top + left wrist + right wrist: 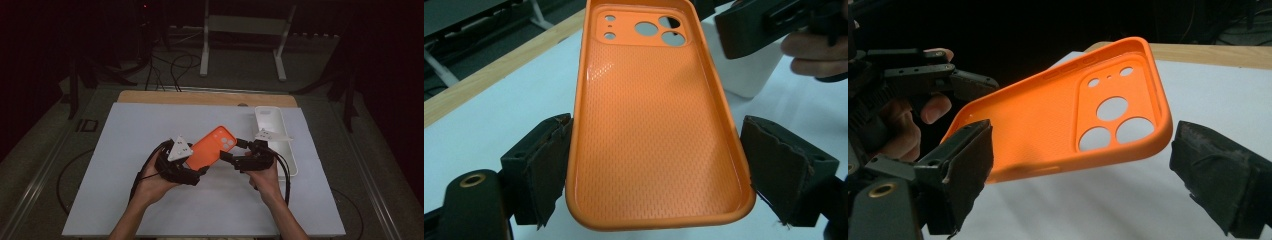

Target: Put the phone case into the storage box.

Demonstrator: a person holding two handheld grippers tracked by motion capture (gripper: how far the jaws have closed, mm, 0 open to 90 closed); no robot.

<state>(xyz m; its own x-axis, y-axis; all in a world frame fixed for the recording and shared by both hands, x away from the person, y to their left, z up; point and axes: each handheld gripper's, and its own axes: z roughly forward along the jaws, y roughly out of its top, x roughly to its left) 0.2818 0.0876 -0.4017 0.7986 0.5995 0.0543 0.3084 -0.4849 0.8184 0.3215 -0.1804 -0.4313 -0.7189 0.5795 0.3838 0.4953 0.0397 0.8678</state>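
The left gripper (200, 167) is holding an orange phone case (211, 147) above the white table (125, 150), its two jaws standing wide and pressing on the long side walls of the case near the plain end; in the left gripper view the case (654, 125) is lying between the left gripper's pads (549, 160), hollow side up. The right gripper (231, 152) is facing the camera-hole end of the case with its jaws spread; in the right gripper view the case (1073, 120) is hanging between and beyond the right gripper's pads (1215, 175), and neither is touching it, so this gripper is holding nothing. The long axis of the case is running straight out from the left gripper, away from the person and toward the right gripper, with the cluster of round holes at the far end and that end tilted upward. A white tray (270, 125) is lying on the table just behind the right gripper. The likely risk is in the handover: the soft walls are flexing under a grip near one end only, so the case could pivot or slip out if the left jaws are opening before the right jaws are closing, or if the right gripper is pushing on the free end and levering it loose.
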